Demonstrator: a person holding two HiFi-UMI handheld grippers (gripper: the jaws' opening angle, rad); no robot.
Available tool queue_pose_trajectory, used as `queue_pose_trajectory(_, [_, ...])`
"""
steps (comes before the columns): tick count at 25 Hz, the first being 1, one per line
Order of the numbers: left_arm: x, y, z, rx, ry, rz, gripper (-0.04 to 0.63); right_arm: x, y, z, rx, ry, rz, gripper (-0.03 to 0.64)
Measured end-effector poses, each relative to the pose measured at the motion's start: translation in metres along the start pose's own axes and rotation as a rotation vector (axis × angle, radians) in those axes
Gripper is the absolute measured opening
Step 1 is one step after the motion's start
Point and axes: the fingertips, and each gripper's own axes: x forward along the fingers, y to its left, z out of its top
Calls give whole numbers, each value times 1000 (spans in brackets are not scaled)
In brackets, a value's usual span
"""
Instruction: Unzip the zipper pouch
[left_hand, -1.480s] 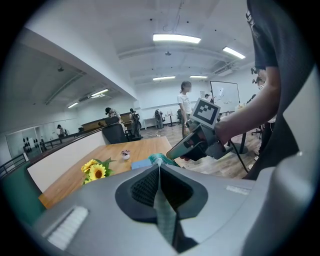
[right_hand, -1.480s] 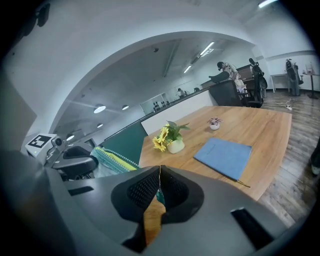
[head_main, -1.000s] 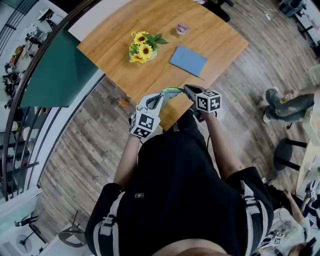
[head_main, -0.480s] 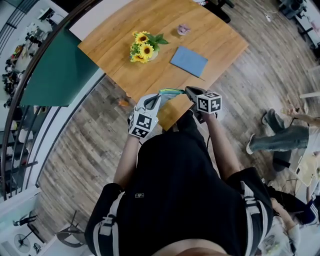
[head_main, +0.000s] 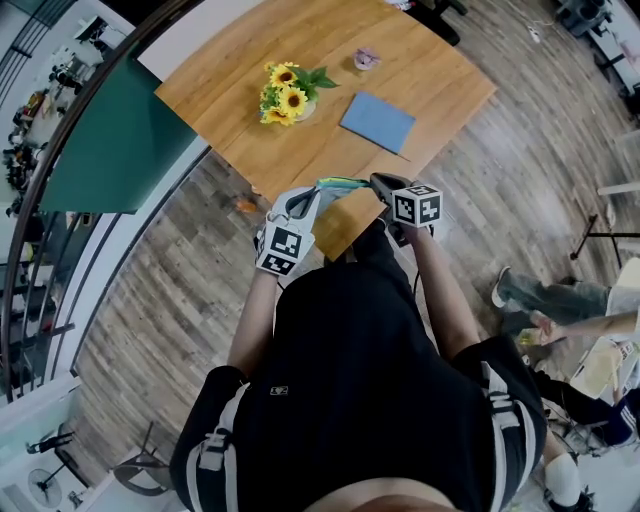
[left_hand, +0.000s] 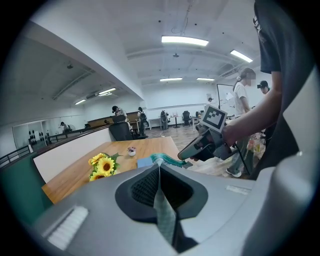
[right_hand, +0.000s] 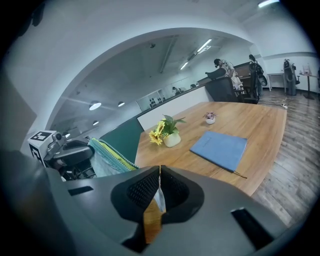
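**Grip may slip before the zipper opens**

The left gripper (left_hand: 159, 172) is pressed together on the fabric at the left end of the zipper pouch (head_main: 338, 184). The pouch is stretched in the air between both grippers, above the near edge of the table (head_main: 430, 75). The right gripper (right_hand: 159, 172) is closed on a thin pale piece at the right end, probably the zipper pull. If the right one pulls too fast, this small piece may slide out. If the left hold is weak, the fabric will only follow and the zipper will not open.
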Motion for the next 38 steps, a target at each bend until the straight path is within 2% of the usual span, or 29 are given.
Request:
queue_pose_trajectory(8, [-1,2,-4,-4,-2,-9,8,0,2,-1,0,1,1,13])
queue_pose_trajectory(13, [-2,-3,-3,-12,-22,-60,6,0,0,-7,-25,29,-18,29])
queue_pose_trajectory(17, [-3,-3,-2,-15,-29,-72,6,0,-5,-15,-25,45,-41,37])
queue_pose_trajectory(23, [-4,3,-7,-25,-20,-57,6,-1,-7,-18,-36,54,-57,26])
queue_pose_trajectory(28, [-5,14,-13,-33,-10,-36,6,-1,-7,-16,-89,46,-80,0])
queue_pose_trajectory(38, [-8,32,-16,-41,-1,-2,6,-4,-6,-7,-170,21,-121,0])
